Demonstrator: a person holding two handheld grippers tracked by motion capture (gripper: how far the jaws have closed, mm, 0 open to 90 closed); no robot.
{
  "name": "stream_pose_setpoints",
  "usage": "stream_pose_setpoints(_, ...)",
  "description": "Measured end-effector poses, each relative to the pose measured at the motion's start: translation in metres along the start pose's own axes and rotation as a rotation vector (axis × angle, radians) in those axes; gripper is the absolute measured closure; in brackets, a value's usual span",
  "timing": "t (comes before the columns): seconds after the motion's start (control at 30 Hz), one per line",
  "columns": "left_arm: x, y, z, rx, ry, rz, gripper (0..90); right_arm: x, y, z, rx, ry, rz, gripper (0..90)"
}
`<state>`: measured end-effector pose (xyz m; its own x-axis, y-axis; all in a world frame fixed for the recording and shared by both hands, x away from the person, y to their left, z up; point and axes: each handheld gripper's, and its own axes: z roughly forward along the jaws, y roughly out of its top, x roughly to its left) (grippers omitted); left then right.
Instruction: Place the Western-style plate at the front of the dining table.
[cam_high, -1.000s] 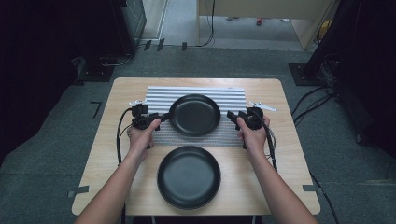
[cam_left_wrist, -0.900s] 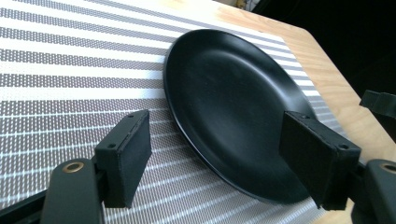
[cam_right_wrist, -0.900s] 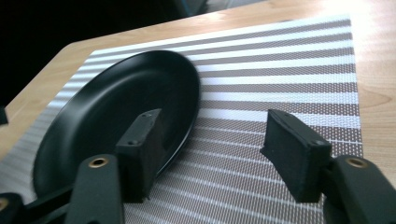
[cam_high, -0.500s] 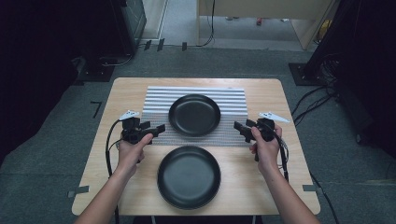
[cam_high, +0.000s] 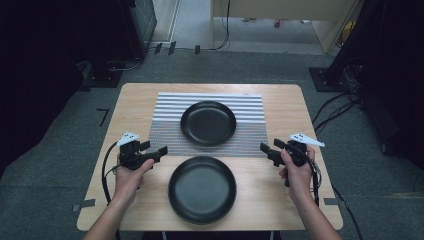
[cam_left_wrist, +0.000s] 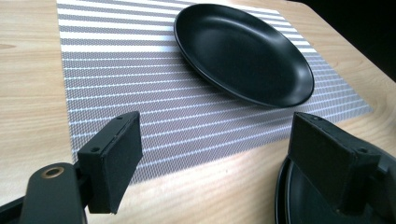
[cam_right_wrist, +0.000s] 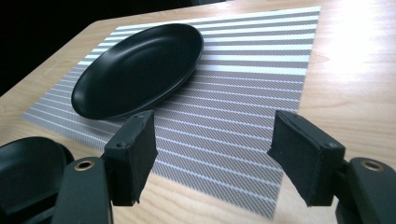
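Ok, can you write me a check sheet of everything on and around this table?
Surface: wooden table, with a striped mat on its far half.
Job's things: far plate rests on the mat; near plate sits on bare wood just in front of it. Both look empty.
Clutter: nothing seen.
Grippers: left gripper and right gripper are beside the near plate, jaws open and just been opening, nothing between them.
Cables: a black cable loops from the left gripper; another trails from the right one.
Surroundings: grey floor, more cables on the right, dark equipment behind.
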<state>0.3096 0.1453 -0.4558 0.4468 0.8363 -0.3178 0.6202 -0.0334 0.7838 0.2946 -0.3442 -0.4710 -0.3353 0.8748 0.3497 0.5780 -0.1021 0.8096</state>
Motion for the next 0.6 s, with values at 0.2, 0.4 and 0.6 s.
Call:
stream_pose_setpoints(0.2, -0.002, -0.011, -0.011, 0.001, 0.003, 0.007, 17.0, -0.006, -0.006, -0.014, -0.006, -0.002, 0.015, 30.2)
stream_pose_setpoints(0.4, 0.002, -0.023, -0.022, 0.005, 0.012, -0.006, 16.9, -0.011, -0.013, -0.029, -0.004, -0.012, 0.016, 30.1)
stream_pose_setpoints(0.6, 0.007, -0.034, -0.029, 0.018, 0.028, -0.014, 16.8, -0.018, -0.023, -0.041, 0.002, -0.025, 0.024, 30.0)
